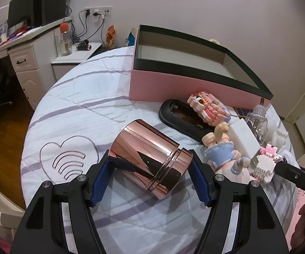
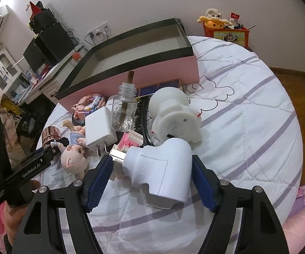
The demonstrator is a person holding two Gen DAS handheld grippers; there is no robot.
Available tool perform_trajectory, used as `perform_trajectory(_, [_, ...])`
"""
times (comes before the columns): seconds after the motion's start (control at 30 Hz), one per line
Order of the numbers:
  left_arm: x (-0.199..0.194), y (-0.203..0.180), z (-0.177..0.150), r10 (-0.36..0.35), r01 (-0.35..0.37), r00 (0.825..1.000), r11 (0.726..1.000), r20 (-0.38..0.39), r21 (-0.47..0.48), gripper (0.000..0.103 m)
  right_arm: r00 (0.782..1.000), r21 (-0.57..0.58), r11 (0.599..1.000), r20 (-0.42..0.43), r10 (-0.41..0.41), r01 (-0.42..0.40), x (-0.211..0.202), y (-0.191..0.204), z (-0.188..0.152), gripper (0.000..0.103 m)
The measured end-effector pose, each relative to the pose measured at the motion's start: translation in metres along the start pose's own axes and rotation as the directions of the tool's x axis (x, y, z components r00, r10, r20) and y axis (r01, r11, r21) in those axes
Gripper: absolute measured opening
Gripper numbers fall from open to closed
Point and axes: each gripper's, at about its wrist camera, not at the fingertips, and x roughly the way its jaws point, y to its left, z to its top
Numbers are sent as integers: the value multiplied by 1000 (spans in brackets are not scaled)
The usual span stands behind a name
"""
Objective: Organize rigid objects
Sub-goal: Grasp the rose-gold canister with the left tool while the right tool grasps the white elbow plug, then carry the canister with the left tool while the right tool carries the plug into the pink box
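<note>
We have the left hand-held gripper [image 1: 150,176] straddling the slick rigid copper canister [image 1: 150,155], pads apparently touching; right hand-held gripper [image 2: 152,180] open around the light white plug-in [image 2: 163,169].

The tin [image 1: 150,158] is mirror-bright rose gold. The box [image 1: 173,84] has pink walls, a black rim and a grey inside. The quilt [image 1: 84,114] is white with lilac stripes and a dark-stitched heart. The plug [image 2: 163,169] and charger [image 2: 98,127] are white; the bottle [image 2: 124,110] is clear. Both grippers carry blue pads [image 1: 101,182] on black fingers.
</note>
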Motion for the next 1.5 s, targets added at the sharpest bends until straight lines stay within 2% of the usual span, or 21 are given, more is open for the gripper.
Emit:
perform_trajectory(0.5, [-25, 1, -5, 0, 0, 1000, 1000, 17, -5, 69, 998, -6, 1000, 55, 10, -10, -29, 2, -4, 74])
perform_trajectory(0.8, [-51, -7, 19, -22, 21, 998, 1000, 61, 14, 69, 994, -61, 997, 93, 54, -48, -47, 22, 15, 74])
perform_trajectory(0.97, [-62, -18, 52, -40, 36, 994, 998, 102, 45, 69, 990, -124, 990, 114, 80, -66, -48, 41, 48, 74])
perform_trajectory(1.13, [-55, -36, 99, -63, 52, 990, 995, 128, 91, 69, 986, -171, 982, 129, 105, -82, -38, 56, 102, 74])
perform_trajectory(1.3, [-17, -50, 154, -67, 54, 991, 992, 113, 117, 69, 990, -192, 980, 115, 76, -52, -5, 62, 164, 74])
perform_trajectory(1.5, [42, -56, 201, -24, 14, 997, 992, 77, 125, 69, 999, -153, 988, 39, 36, -29, 56, 48, 211, 74])
